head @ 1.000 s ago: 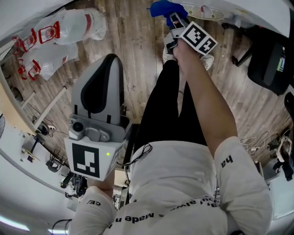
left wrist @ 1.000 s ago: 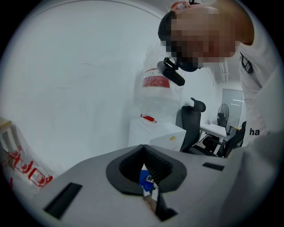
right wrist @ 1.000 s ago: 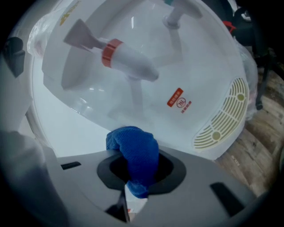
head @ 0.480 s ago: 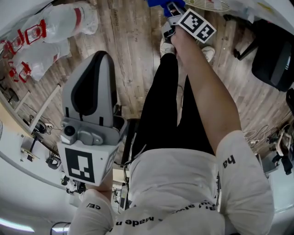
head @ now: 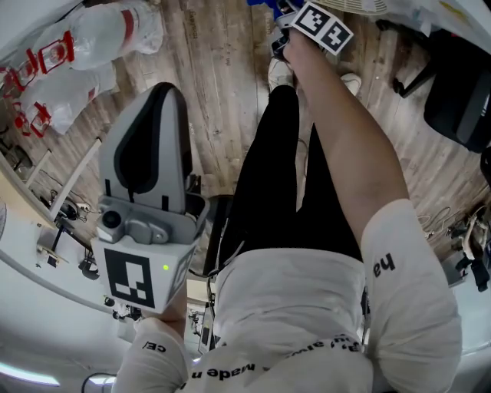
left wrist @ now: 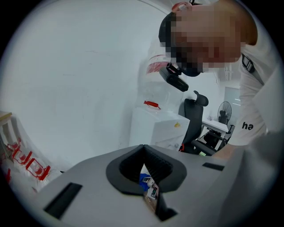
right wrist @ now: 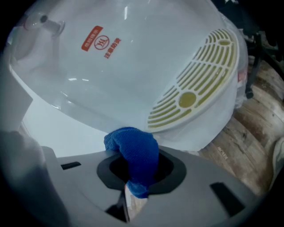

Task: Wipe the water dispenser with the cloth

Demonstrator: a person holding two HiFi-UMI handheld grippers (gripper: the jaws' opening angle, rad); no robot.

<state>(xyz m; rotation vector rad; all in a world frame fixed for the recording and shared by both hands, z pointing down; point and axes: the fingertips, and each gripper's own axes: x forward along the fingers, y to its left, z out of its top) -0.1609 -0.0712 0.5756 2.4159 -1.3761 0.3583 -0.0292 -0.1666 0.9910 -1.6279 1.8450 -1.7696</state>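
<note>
The white water dispenser [right wrist: 133,66] fills the right gripper view, with a red logo [right wrist: 100,42] and a yellow-green slotted drip tray [right wrist: 195,88]. A blue cloth [right wrist: 135,157] is bunched between the jaws of my right gripper [right wrist: 133,175], which is shut on it, and the cloth's top lies against the dispenser's white front below the tray. In the head view the right gripper [head: 290,23] is stretched far forward at the top edge; only a scrap of blue cloth [head: 265,4] shows there. My left gripper [head: 169,90] hangs back at the left, jaws together and holding nothing.
Plastic bags with red print [head: 84,46] lie on the wooden floor [head: 215,69] at the upper left. A black office chair [head: 460,92] stands at the right. The person's legs and shoes [head: 280,73] are in the middle. Cables and small gear [head: 65,215] lie at the left.
The right gripper with the cloth has reached further forward, toward the top edge of the head view. The left gripper has drifted slightly left.
</note>
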